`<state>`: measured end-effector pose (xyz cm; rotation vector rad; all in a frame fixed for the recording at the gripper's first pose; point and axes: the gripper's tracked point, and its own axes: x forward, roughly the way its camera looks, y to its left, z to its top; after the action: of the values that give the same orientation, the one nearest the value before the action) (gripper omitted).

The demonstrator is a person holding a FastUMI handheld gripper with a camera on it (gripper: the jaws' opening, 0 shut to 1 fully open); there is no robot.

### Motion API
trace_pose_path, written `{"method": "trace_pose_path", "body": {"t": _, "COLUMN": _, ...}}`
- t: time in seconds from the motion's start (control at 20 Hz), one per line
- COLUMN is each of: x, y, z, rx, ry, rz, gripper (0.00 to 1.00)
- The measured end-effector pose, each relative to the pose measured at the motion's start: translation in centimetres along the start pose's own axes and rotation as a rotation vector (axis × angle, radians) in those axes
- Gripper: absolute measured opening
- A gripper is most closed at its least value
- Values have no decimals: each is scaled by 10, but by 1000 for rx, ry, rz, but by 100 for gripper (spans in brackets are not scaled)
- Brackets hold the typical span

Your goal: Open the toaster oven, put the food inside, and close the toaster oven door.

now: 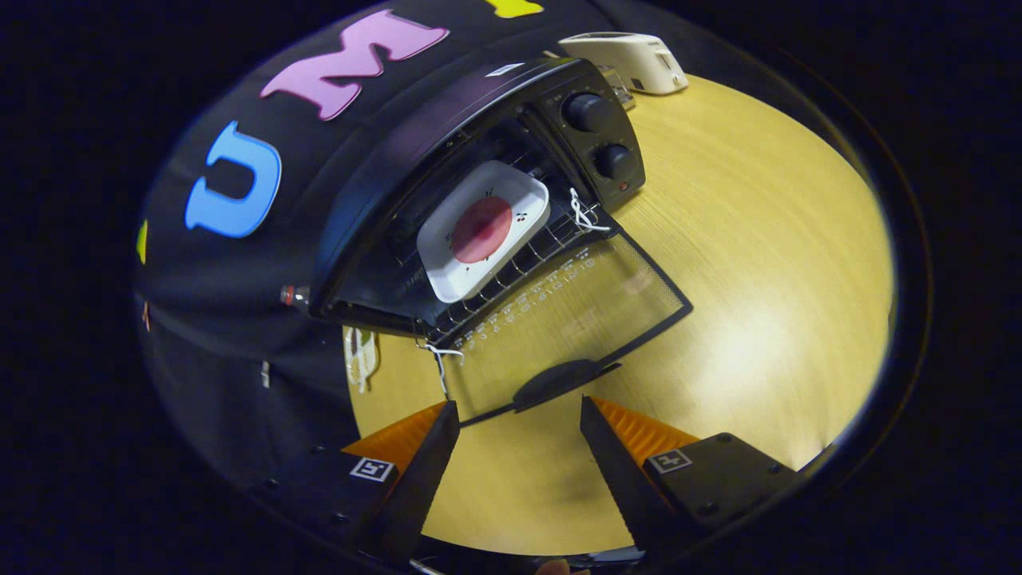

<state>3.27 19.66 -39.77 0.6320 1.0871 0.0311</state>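
One toaster oven [479,160] sits on the tabletop [758,279], door [575,319] dropped open, one plate [483,231] with one pink food piece [481,229] inside on the rack. The claw [519,415] hangs spread wide, empty, just short of the door handle [556,382].

A recording booth: black cloth wall [263,319], wooden table [758,279] bearing a toaster oven [415,152].

The wooden table [758,263] carries 1 black toaster oven [479,184] just ahead of the gripper's [519,415] spread, empty fingers, its door [571,319] lowered toward them. Beyond the oven sits 1 white appliance [631,60].
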Motion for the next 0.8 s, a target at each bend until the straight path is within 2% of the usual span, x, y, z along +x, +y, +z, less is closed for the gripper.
{"method": "trace_pose_path", "body": {"t": 0.35, "x": 31, "y": -39, "z": -37, "rx": -401, "ry": -25, "rz": -159, "gripper": 99}}
{"method": "trace_pose_path", "body": {"t": 0.65, "x": 64, "y": -42, "z": -38, "rx": -521, "ry": -54, "rz": -221, "gripper": 99}}
{"method": "trace_pose_path", "body": {"t": 0.8, "x": 76, "y": -43, "z": -31, "rx": -520, "ry": -61, "rz": -240, "gripper": 99}}
